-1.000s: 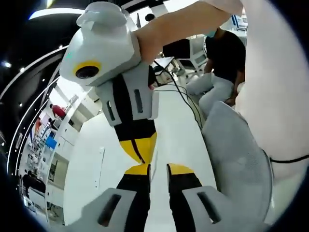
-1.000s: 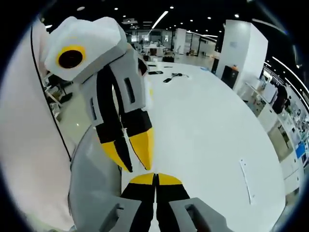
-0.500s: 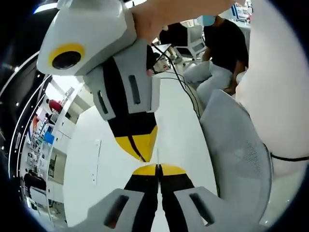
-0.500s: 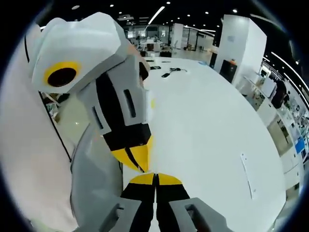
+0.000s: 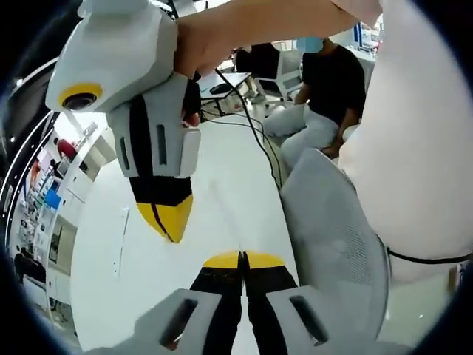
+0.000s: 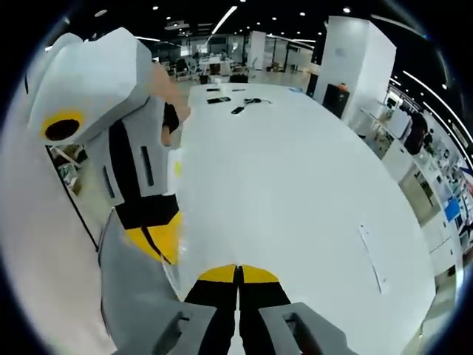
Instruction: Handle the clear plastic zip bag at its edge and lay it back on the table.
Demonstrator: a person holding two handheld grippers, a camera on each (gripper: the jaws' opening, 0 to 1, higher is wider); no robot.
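Observation:
My left gripper [image 5: 242,259] is shut, its yellow tips pressed together above the white table [image 5: 222,170]. The right gripper [image 5: 168,222], held by a hand, hangs at the upper left of the left gripper view, tips shut and apart from mine. In the right gripper view my right gripper [image 6: 238,273] is shut, and the left gripper [image 6: 159,240] points down on the left. A faint clear film, the zip bag [image 6: 176,257], hazes the yellow left tips and hangs beside them; its outline is hard to make out.
A grey mesh chair [image 5: 332,244] stands close by the table edge. A seated person in black [image 5: 332,74] is beyond it. Cables [image 6: 244,103] lie at the table's [image 6: 295,177] far end, and a thin pale strip [image 6: 369,257] lies flat near its right edge.
The left jaws went from open to shut about half a second ago. The two grippers, tip to tip before, have drawn apart, the right one shifting left in the left gripper view.

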